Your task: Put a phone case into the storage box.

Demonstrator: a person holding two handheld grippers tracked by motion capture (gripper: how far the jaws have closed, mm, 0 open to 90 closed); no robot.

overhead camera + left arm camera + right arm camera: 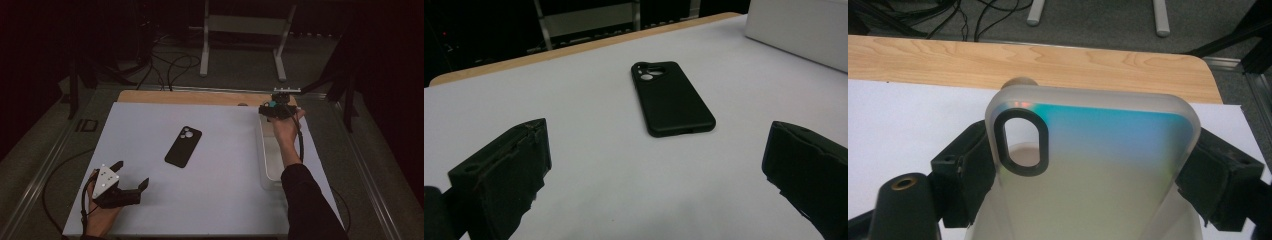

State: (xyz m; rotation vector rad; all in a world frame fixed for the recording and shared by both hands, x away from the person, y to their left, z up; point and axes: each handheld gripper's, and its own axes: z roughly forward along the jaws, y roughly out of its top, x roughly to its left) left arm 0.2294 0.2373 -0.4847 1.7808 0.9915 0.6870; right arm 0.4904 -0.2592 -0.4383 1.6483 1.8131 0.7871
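Translucent phone case: gripped across its width by right tongs, bench two o'clock. Black phone: centre, flat. Left tongs: wide open, empty, seven o'clock.

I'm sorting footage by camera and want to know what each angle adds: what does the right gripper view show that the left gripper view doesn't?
The right gripper view alone shows a translucent phone case with an iridescent sheen and an oval camera cutout, clamped across its width between the right gripper jaws, with cables and stand feet on the floor beyond. The left gripper view alone shows a black phone case lying flat on the table, ahead of the open left gripper, and a white box at the far right. Both share the white mat and the table's wooden edge.
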